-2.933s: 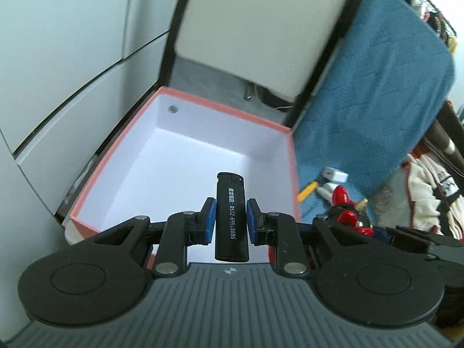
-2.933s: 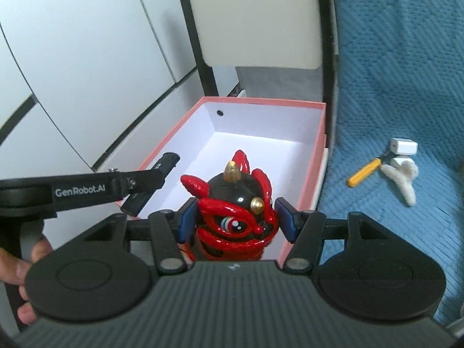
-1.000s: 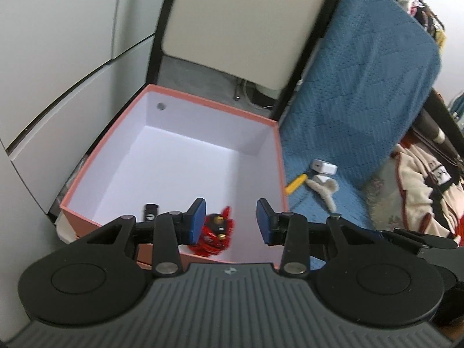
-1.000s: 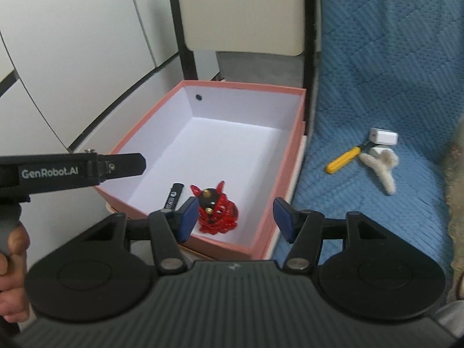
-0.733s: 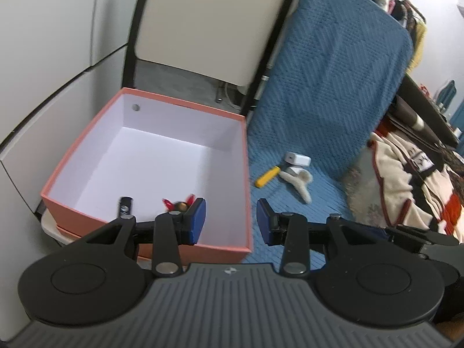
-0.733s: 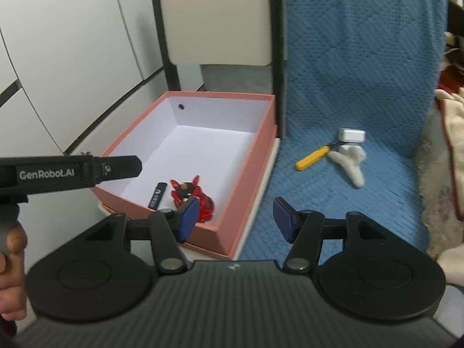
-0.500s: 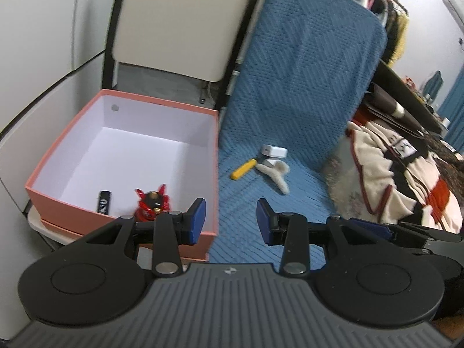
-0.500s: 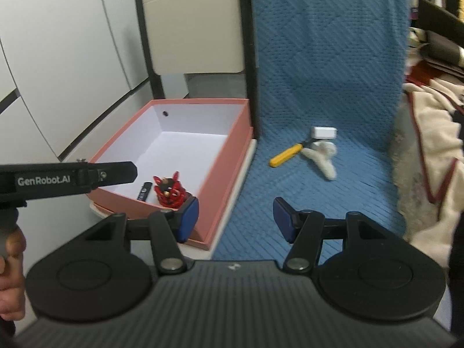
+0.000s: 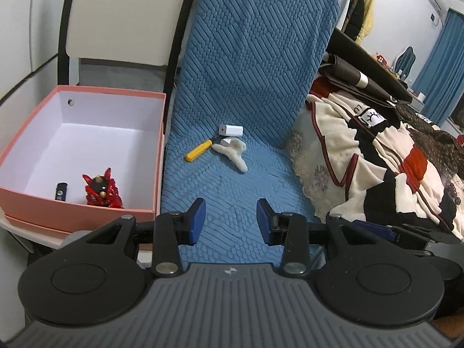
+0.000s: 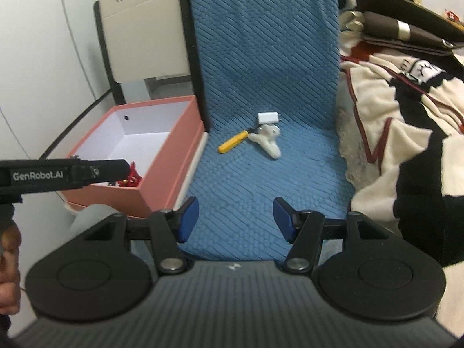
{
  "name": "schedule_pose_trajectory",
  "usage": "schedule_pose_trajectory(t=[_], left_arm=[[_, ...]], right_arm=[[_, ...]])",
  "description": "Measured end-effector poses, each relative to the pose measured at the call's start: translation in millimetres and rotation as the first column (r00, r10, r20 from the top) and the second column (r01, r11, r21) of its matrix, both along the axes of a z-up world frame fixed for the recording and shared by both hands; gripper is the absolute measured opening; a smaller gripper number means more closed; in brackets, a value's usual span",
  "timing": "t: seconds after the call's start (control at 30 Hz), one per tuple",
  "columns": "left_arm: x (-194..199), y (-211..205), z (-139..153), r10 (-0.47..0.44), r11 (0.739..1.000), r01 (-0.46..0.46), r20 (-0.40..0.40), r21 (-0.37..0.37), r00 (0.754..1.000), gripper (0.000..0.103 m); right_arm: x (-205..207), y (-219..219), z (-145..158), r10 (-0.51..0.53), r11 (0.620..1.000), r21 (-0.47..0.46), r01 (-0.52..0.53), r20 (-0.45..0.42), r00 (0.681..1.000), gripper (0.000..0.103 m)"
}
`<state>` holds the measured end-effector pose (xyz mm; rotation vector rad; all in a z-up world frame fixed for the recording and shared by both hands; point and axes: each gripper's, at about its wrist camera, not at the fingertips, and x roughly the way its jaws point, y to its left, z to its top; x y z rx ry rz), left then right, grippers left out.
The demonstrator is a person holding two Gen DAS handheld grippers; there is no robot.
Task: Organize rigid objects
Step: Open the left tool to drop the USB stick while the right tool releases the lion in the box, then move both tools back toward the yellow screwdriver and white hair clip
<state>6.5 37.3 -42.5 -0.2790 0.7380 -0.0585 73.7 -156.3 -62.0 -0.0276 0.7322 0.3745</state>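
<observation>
Hovering over the near part of a blue quilted cover point(image 9: 232, 174), the left claw point(image 9: 231, 221) stands released, its blue pads apart with nothing but fabric showing between them. The right claw point(image 10: 235, 220) is likewise released and empty, jaws set somewhat wider, above the same cover; in its view the left tool's black arm crosses the left side, with part of a hand point(image 10: 8, 266) at the frame edge. To the left, just beside the cover, sits a pink box point(image 9: 72, 213) with a white interior, resting on what looks like its own lid. Inside, near the front wall, stands a red figurine point(image 9: 101, 190), and just left of it lies a black lighter point(image 9: 61, 191); the two appear apart. Further along the cover, a yellow-handled tool point(image 9: 198, 150) lies at a slant, its far end meeting a fuzzy white hair clip point(image 9: 233, 152), with a white charger block point(image 9: 230, 130) just behind them. A patterned blanket point(image 9: 377, 156) is heaped to the right. A beige chair back point(image 9: 124, 14) rises behind the box.
</observation>
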Motion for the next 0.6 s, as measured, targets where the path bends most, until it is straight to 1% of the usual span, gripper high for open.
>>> schedule_pose_trajectory(t=[0.27, 0.6], left_arm=[[32.5, -2.9, -18.7, -0.001, 1.0, 0.002, -0.056, 0.004, 0.998, 0.044], [98.4, -17.3, -43.8, -0.021, 0.999, 0.025, -0.124, 0.026, 0.992, 0.044]], right_arm=[[16.0, -7.5, -22.2, -0.01, 1.0, 0.013, 0.01, -0.018, 1.0, 0.06], [56.5, -11.7, -53.4, -0.017, 0.999, 0.03, 0.018, -0.05, 0.999, 0.06]])
